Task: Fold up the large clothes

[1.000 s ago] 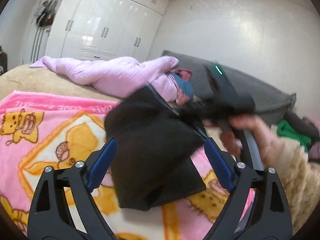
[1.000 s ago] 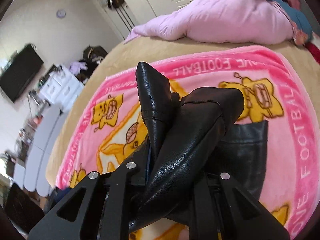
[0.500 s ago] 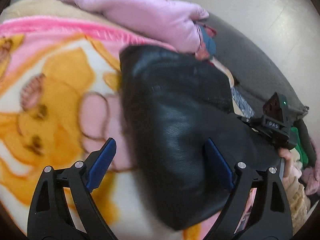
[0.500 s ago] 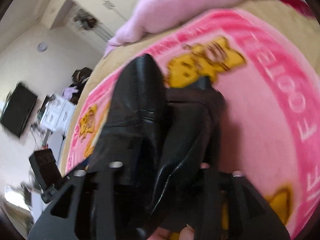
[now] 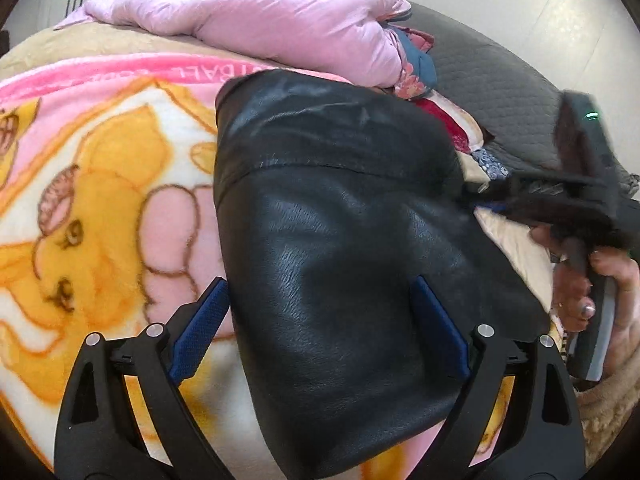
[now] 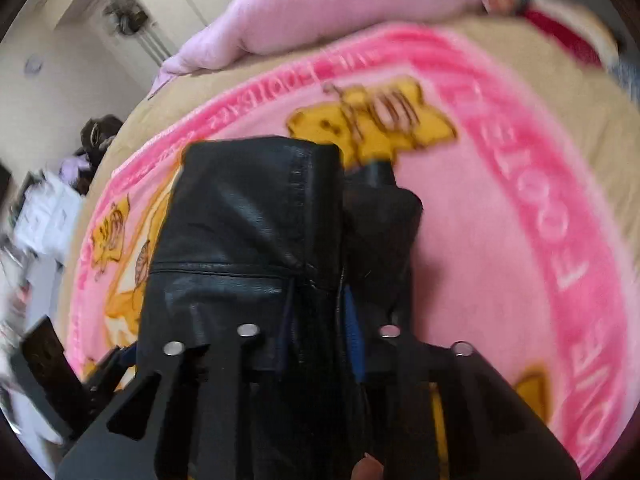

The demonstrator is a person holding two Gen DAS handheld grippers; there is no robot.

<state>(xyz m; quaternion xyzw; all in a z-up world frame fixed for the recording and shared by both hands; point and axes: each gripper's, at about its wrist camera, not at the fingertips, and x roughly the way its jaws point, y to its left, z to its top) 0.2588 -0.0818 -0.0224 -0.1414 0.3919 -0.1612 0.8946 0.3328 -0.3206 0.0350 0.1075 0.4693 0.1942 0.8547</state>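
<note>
A black leather garment (image 5: 340,248) lies folded on the pink cartoon blanket (image 5: 100,184). My left gripper (image 5: 320,336) is open, its blue pads (image 5: 200,328) spread wide just above the garment's near end, holding nothing. My right gripper (image 6: 320,320) is shut on the black leather garment (image 6: 248,232), whose edge bunches between the fingers and drapes forward onto the blanket (image 6: 500,240). The right gripper also shows in the left wrist view (image 5: 576,196), at the garment's right edge, held by a hand.
A pink padded jacket (image 5: 260,20) lies across the far side of the bed, also seen in the right wrist view (image 6: 340,4). A dark grey headboard cushion (image 5: 500,88) and mixed clothes (image 5: 448,120) lie at the far right. Room furniture (image 6: 44,216) stands beyond the bed's left edge.
The garment went from lifted and hanging to laid flat on the blanket. My left gripper dropped close over it. My right gripper lowered with the garment still clamped.
</note>
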